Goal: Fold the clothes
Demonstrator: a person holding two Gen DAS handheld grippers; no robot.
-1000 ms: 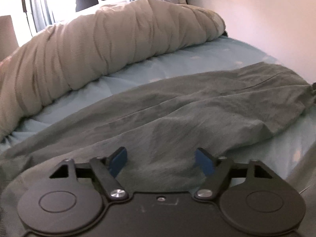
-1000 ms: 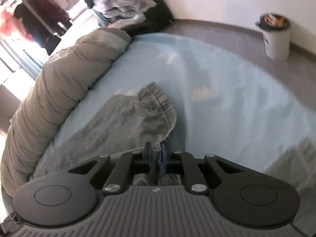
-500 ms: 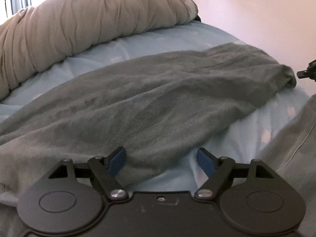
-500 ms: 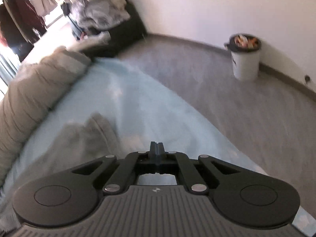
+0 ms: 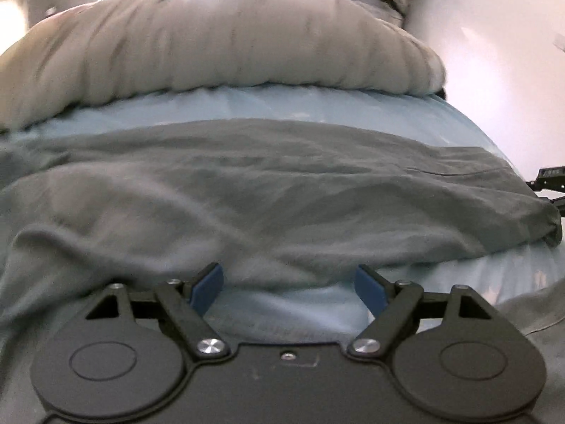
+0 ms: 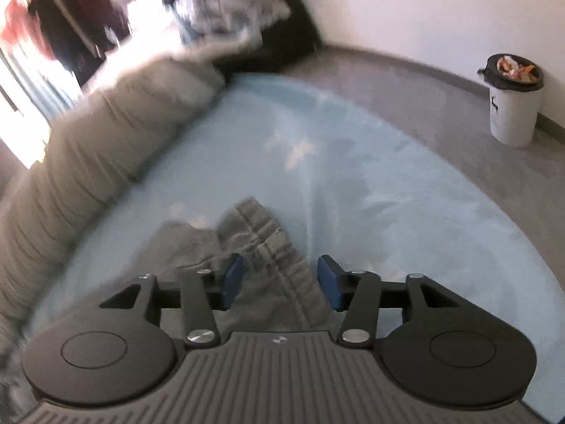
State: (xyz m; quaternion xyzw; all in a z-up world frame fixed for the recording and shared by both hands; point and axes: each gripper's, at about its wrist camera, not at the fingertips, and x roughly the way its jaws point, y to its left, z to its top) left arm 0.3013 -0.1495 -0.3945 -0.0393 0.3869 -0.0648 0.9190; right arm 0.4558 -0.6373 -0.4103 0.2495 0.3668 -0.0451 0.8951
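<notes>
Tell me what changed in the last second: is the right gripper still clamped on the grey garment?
No. The right gripper, shut on the elastic waistband a second ago, has opened; the band now lies loose on the blue sheet between its pads. The grey garment has been drawn over itself and lies flatter across the bed. Unchanged: the left gripper stays open and empty, and the rolled duvet has not moved.
</notes>
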